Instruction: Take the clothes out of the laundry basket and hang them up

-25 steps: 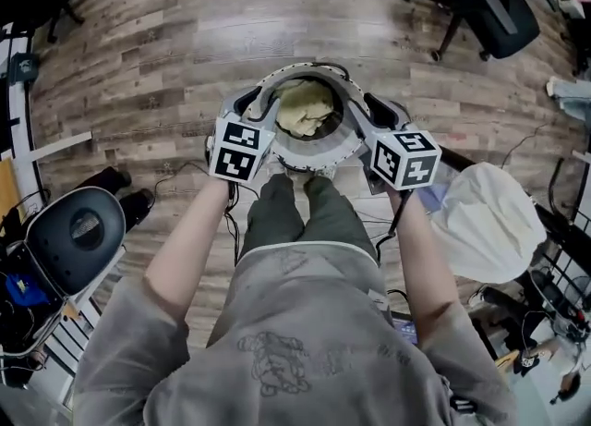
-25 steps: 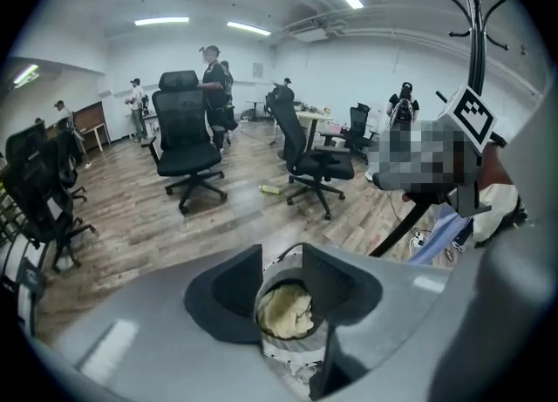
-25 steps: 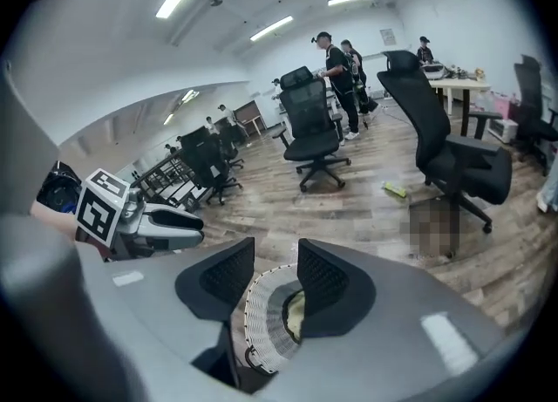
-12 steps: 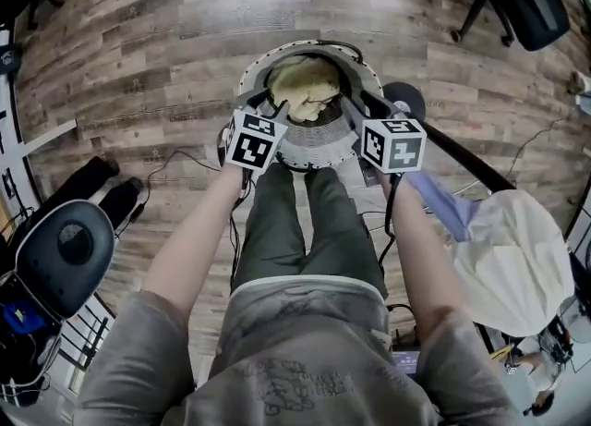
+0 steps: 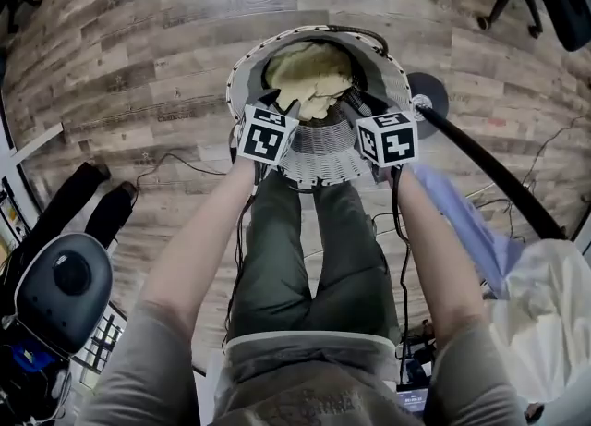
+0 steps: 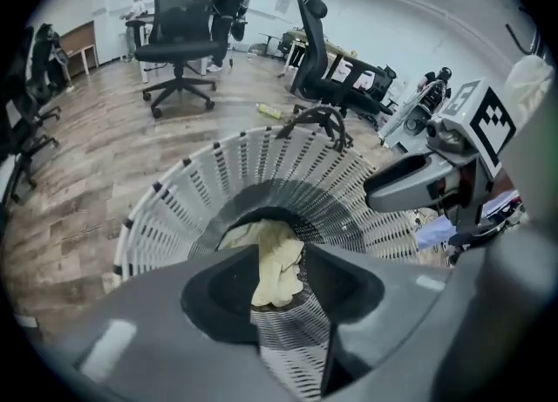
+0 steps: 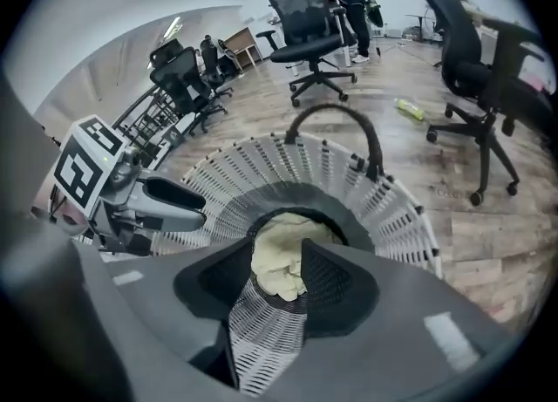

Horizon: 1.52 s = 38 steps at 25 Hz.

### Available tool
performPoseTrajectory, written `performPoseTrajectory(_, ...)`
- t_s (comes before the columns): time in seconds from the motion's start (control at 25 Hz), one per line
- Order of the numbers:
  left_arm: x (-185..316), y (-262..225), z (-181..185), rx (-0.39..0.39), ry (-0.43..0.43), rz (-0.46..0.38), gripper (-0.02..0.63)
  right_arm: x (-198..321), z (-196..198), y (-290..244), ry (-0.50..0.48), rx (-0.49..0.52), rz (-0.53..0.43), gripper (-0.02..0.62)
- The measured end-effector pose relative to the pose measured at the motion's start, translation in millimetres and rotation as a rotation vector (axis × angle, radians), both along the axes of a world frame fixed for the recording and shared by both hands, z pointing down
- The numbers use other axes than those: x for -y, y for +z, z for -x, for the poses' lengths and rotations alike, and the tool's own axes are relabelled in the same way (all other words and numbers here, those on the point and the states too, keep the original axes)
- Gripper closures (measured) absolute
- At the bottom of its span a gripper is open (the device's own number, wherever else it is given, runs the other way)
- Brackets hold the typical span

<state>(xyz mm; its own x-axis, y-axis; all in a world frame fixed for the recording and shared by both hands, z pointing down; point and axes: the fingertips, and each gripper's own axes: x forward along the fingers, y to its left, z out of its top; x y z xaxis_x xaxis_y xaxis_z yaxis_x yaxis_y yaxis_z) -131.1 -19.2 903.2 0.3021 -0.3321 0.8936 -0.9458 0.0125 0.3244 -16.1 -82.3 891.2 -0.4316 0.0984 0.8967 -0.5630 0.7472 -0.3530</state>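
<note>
A round white slatted laundry basket point(image 5: 242, 68) stands on the wood floor in front of my feet, with a crumpled pale yellow garment point(image 5: 309, 73) in its bottom. Both grippers reach over the near rim side by side. The left gripper point(image 5: 277, 101) hangs over the garment's left part and the right gripper point(image 5: 355, 99) over its right part. In the left gripper view the left gripper point(image 6: 279, 261) is open, and the yellow garment point(image 6: 277, 274) shows through the gap. In the right gripper view the right gripper point(image 7: 279, 261) is open too, above the garment point(image 7: 281, 265). I cannot tell whether either touches it.
A black rack bar point(image 5: 489, 170) slants along the right, with a blue garment point(image 5: 462, 221) and a white garment point(image 5: 545, 322) hanging near it. Cables point(image 5: 175, 161) lie on the floor at left. A dark seat point(image 5: 60, 286) sits lower left. Office chairs point(image 6: 179, 34) stand beyond the basket.
The basket has slid upward in the head view as I lean over it. Both grippers have moved forward and down into the basket, closer to the yellow garment.
</note>
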Motion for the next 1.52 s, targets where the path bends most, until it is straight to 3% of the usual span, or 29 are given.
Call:
performPoseTrajectory(0.24,-7.7,73.7,-22.8,-0.002,0.156,0.060,0.431,-21.2,-7.7,68.4,-0.100,-0.082,0.017,0.390)
performPoseTrajectory(0.36,-6.8,103.8,-35.5,-0.021,0.190,0.090,0.422,-25.9,-14.9,103.7,-0.158,-0.126,0.012,0.383)
performPoseTrajectory(0.64,-22.5,173.3,-53.6,-0.061,0.177,0.199,0.403,-34.9,-33.4,181.3,-0.156,-0.179,0.042,0.376)
performPoseTrajectory(0.84,-37.2,224.2,-58.4,-0.103,0.100,0.296,0.397,-36.2,-31.8,230.6,-0.077,-0.145,0.077,0.350)
performPoseTrajectory(1.0,-56.2,250.4,-74.6,-0.107,0.192,0.383,0.390,-43.4,-36.6,265.2,-0.176,-0.206,0.092,0.308)
performPoseTrajectory(1.12,-56.5,267.8,-80.0,-0.099,0.208,0.374,0.390,-51.0,-35.5,287.1,-0.291,-0.247,0.082,0.288)
performPoseTrajectory(1.24,-57.2,279.3,-80.6,-0.074,0.205,0.366,0.421,-57.8,-37.5,307.8,-0.337,-0.264,0.087,0.272)
performPoseTrajectory(1.36,-53.7,286.0,-74.1,-0.050,0.160,0.372,0.500,-51.2,-40.3,321.8,-0.367,-0.304,0.050,0.304)
performPoseTrajectory(1.44,-52.7,285.8,-67.9,-0.033,0.133,0.376,0.558,-46.4,-43.2,323.8,-0.357,-0.342,0.032,0.366)
performPoseTrajectory(1.52,-51.2,282.5,-61.0,-0.014,0.106,0.369,0.592,-42.7,-47.7,318.1,-0.296,-0.361,0.034,0.517)
